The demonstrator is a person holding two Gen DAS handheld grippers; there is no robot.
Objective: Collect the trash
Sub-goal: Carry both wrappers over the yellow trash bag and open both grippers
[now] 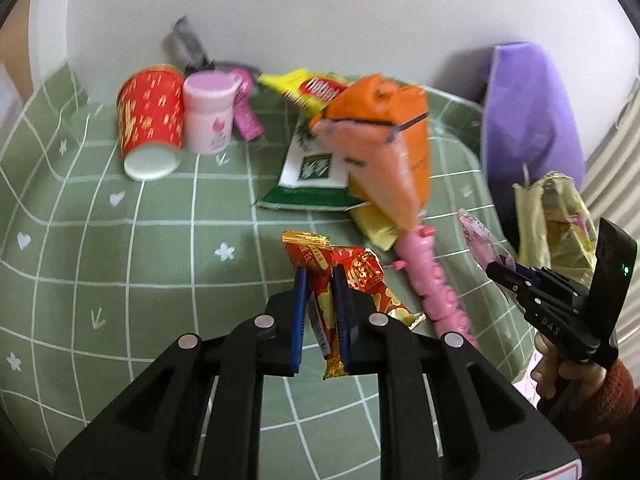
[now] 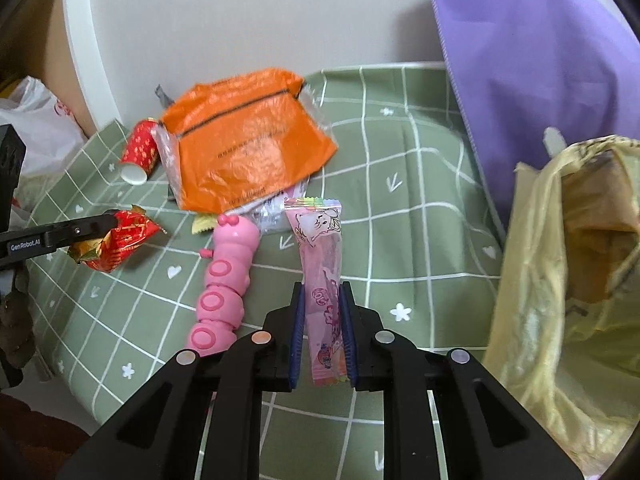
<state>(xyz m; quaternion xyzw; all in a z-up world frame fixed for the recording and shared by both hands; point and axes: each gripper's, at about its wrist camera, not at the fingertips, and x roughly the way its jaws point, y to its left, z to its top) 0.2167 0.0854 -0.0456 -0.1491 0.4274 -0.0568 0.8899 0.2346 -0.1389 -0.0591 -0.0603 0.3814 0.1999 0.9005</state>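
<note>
The left gripper (image 1: 320, 312) is pinching a red-and-gold snack wrapper (image 1: 340, 280) between its fingers (image 1: 301, 312), holding it just above the green checked worktop (image 1: 120, 260). The right gripper (image 2: 323, 332) is clamping a pink candy wrapper (image 2: 322, 264) the same way, with the open yellow trash bag (image 2: 532, 280) sitting just to its right. Judging from this, both pieces are being carried to the bag; the grips are needing to stay firm on the slippery film, and the right one should be releasing only once it is over the bag's mouth, leaving the pink caterpillar toy (image 2: 224, 280) and orange packet (image 2: 248, 140) undisturbed
</note>
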